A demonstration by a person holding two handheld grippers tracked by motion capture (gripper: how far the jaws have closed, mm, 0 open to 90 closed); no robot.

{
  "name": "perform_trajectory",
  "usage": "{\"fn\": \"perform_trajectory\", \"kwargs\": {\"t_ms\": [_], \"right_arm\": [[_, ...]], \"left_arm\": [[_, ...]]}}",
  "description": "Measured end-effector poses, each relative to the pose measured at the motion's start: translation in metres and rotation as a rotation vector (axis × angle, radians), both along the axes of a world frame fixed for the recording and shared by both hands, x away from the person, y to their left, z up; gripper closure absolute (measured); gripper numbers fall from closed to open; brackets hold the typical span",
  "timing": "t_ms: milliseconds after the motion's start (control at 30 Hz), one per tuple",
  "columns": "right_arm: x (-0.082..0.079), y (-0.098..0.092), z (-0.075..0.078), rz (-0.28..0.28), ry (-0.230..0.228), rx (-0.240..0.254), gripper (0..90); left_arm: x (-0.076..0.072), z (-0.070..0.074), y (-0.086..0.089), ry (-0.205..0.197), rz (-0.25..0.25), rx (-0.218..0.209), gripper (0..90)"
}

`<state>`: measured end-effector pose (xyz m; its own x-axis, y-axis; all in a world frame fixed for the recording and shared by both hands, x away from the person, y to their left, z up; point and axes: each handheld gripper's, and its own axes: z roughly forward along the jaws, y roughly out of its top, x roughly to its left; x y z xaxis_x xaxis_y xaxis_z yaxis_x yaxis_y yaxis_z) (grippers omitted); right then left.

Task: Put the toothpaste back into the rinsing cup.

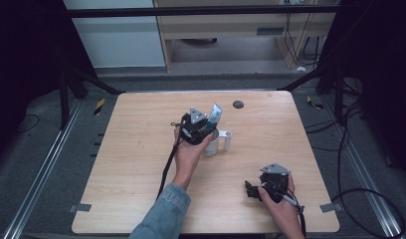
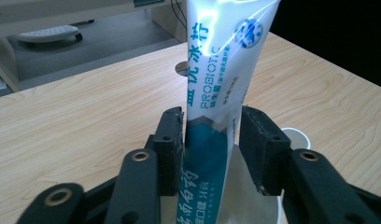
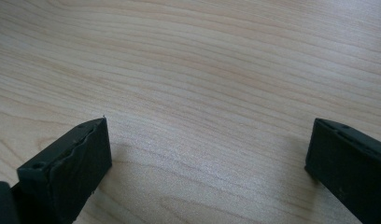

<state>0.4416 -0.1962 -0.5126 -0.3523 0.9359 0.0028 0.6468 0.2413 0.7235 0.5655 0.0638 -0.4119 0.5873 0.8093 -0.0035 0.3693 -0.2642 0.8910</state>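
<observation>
Desk (image 1: 141, 164): light wood, grey floor around. Left hand-held gripper (image 2: 211, 140) spread round tube (image 2: 216, 93) in cup (image 1: 211, 143); right hand-held gripper (image 3: 207, 154) spread wide.

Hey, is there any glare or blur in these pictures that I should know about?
Left gripper view: strong glare whitens the top of the toothpaste tube. Right gripper view: the jaws are slightly soft, the table sharper. High view: dim, dark at the sides.

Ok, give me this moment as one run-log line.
left gripper: open, jaws around toothpaste tube | tube: upright in white cup | right gripper: open, over bare table
</observation>
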Motion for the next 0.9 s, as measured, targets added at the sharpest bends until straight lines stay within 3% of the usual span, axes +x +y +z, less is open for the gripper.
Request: {"fn": "perform_trajectory", "kwargs": {"t_ms": [433, 567, 767, 900], "right_arm": [[0.000, 0.000, 0.000, 0.001, -0.004, -0.003, 0.4], [0.000, 0.000, 0.000, -0.001, -0.003, -0.002, 0.4], [0.000, 0.000, 0.000, 0.000, -0.003, -0.003, 0.4], [0.000, 0.000, 0.000, -0.001, -0.003, -0.003, 0.4]], "left_arm": [[-0.017, 0.009, 0.004, 0.032, -0.058, 0.030, 29.6], [-0.025, 0.011, 0.007, 0.038, -0.071, 0.043, 17.3], [-0.035, 0.013, 0.024, 0.093, -0.096, 0.054, 9.9], [-0.040, 0.011, 0.038, 0.107, -0.088, 0.077, 8.2]]}}
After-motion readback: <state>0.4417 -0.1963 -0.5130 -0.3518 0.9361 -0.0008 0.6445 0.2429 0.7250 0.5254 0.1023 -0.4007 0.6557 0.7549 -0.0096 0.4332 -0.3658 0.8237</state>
